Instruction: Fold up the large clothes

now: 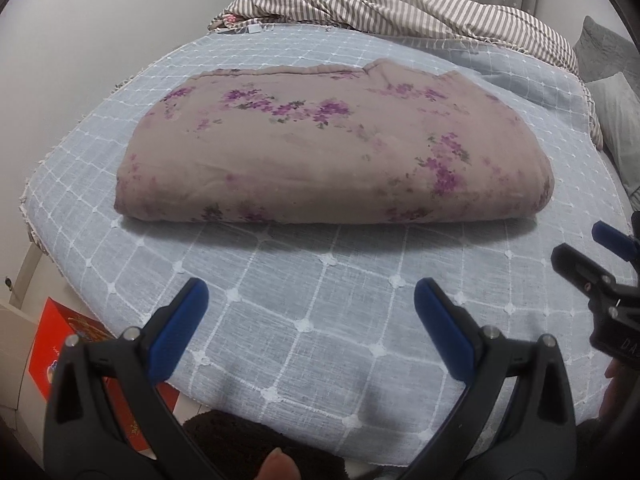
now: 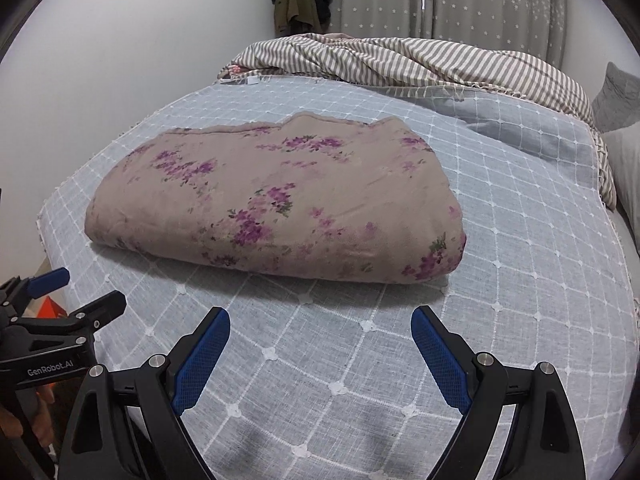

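Quilt point(image 1: 332, 148): floral, folded into a thick pad, mid-frame on your bed point(image 1: 312, 312), fold edge toward you, so it likely needs little more.
Left tool point(image 1: 311, 304): jaws apart, empty, low in frame, short of the quilt.
Right tool point(image 2: 320, 330): jaws wide, empty, likewise clear.
Striped sheet point(image 2: 400, 60): bunched at top, out of the way.

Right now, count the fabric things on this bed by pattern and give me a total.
Floral, folded mauve-brown quilt: 1
Striped, rumpled brown-and-white blanket: 1
Checked, pale blue bedspread with white grid: 1
Plain, grey pillows: 2
Total: 5
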Available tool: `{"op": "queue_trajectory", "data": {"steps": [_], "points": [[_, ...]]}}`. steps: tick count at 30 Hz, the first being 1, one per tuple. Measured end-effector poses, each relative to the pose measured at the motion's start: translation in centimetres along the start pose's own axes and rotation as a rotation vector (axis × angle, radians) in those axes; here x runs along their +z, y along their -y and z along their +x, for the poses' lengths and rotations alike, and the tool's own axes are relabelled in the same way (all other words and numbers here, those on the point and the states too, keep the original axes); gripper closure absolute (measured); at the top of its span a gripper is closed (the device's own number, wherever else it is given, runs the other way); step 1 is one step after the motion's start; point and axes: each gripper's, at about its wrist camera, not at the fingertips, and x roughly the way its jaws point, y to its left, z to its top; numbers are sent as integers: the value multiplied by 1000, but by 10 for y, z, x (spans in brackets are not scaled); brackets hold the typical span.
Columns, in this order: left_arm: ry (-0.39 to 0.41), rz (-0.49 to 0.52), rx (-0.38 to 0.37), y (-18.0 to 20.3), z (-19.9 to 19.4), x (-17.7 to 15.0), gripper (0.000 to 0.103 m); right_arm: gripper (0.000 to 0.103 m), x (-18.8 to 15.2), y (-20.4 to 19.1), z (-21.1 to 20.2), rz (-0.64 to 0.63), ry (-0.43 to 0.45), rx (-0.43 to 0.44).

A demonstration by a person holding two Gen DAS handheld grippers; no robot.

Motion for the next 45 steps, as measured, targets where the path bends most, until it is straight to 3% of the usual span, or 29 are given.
{"op": "queue_trajectory", "data": {"steps": [6, 45], "points": [[3, 1, 27, 0, 3, -1, 1, 10, -2, -5, 8, -22, -18, 1], [-20, 2, -5, 4, 9, -3, 1, 10, -6, -8, 20, -37, -59, 11]]}}
